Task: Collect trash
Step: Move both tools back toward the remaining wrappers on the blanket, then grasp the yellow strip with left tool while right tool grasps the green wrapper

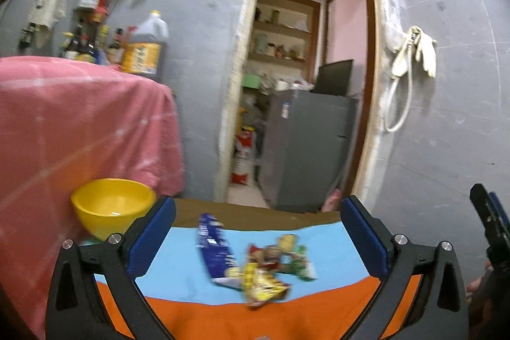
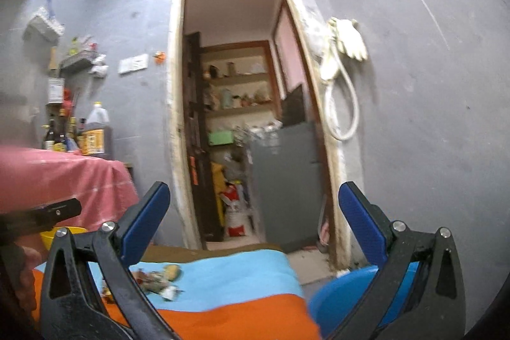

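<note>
A pile of snack wrappers lies on the light blue and orange cloth (image 1: 178, 282): a dark blue packet (image 1: 215, 254), a yellow and red wrapper (image 1: 261, 284) and a green one (image 1: 299, 263). My left gripper (image 1: 258, 231) is open and empty, held above and just short of the pile. My right gripper (image 2: 255, 212) is open and empty, to the right of the wrappers (image 2: 159, 278) and pointing at the doorway. A blue basin (image 2: 344, 295) sits low beside the table's right edge.
A yellow bowl (image 1: 111, 206) stands at the table's left, beside a counter draped in pink cloth (image 1: 79, 129) with bottles (image 1: 143, 47) behind. A doorway ahead shows a grey fridge (image 1: 306, 148). White gloves (image 1: 414, 50) hang on the right wall.
</note>
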Tool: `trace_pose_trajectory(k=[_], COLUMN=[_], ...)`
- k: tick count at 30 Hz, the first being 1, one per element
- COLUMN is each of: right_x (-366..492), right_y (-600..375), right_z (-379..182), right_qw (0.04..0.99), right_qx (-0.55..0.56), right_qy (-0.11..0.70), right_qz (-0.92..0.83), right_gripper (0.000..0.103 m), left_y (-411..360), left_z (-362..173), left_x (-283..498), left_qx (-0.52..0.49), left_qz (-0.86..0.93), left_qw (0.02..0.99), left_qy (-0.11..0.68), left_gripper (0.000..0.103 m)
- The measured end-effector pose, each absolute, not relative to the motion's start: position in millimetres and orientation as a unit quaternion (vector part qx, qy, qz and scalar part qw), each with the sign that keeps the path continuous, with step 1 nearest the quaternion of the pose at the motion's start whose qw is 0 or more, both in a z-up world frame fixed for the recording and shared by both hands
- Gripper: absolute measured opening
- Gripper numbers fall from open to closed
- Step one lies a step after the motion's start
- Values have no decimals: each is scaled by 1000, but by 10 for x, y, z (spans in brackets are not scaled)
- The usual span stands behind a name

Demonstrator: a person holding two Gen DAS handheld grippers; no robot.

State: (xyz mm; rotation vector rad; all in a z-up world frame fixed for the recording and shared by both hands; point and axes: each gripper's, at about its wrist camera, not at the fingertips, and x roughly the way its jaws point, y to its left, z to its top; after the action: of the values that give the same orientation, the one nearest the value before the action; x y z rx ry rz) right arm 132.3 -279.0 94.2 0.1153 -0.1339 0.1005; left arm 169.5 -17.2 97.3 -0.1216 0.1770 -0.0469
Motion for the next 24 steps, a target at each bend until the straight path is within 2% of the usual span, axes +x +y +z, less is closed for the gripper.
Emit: trace_pose_trajectory(k=[11,17,24], right_x=[1551,1923,2234], right_y=[-2123,-1969,-2117], right_z=[794,562,396], right_qw=[994,992,982], right_qx=[-8,-54,-19], right_qy=[-13,75,160], right_qz=[110,83,103], right_gripper=[103,103,103], left_y=[310,381,342], left_z=[687,511,367], left_x=[1568,1704,1927], left_qx=[-35,-34,-43], left_qz=[17,18,-16], left_qw=[993,988,972], left_qy=[110,151,229], left_gripper=[101,101,101])
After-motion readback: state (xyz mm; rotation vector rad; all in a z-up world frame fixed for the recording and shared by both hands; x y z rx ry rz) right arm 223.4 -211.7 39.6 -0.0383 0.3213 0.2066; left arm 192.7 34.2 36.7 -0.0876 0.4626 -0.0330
